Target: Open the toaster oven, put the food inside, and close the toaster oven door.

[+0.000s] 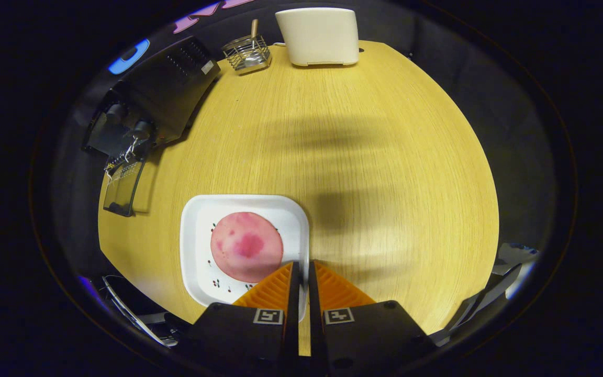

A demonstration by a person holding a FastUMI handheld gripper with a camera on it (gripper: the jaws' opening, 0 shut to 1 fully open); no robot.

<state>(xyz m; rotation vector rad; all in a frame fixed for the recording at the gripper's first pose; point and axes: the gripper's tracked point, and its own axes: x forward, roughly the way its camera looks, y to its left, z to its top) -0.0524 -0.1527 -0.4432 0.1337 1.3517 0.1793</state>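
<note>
Overhead, the clenched, empty gripper (pixel 303 269) hovers above the plate's (pixel 197 230) edge; round food (pixel 246 246) lies flat; toaster oven (pixel 155 99) at ten o'clock, door dropped toward the wooden bench (pixel 364 157).

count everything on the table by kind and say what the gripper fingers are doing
toaster oven, door down: 1
white plate: 1
pink round food on the plate: 1
wire basket: 1
white appliance: 1
total: 5
gripper: fingers nearly together, holding nothing, at the plate's edge

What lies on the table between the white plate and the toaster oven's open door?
Only bare wooden table separates the plate from the toaster oven door, in the gripper view. The tongs are closed at the plate's edge.
</note>
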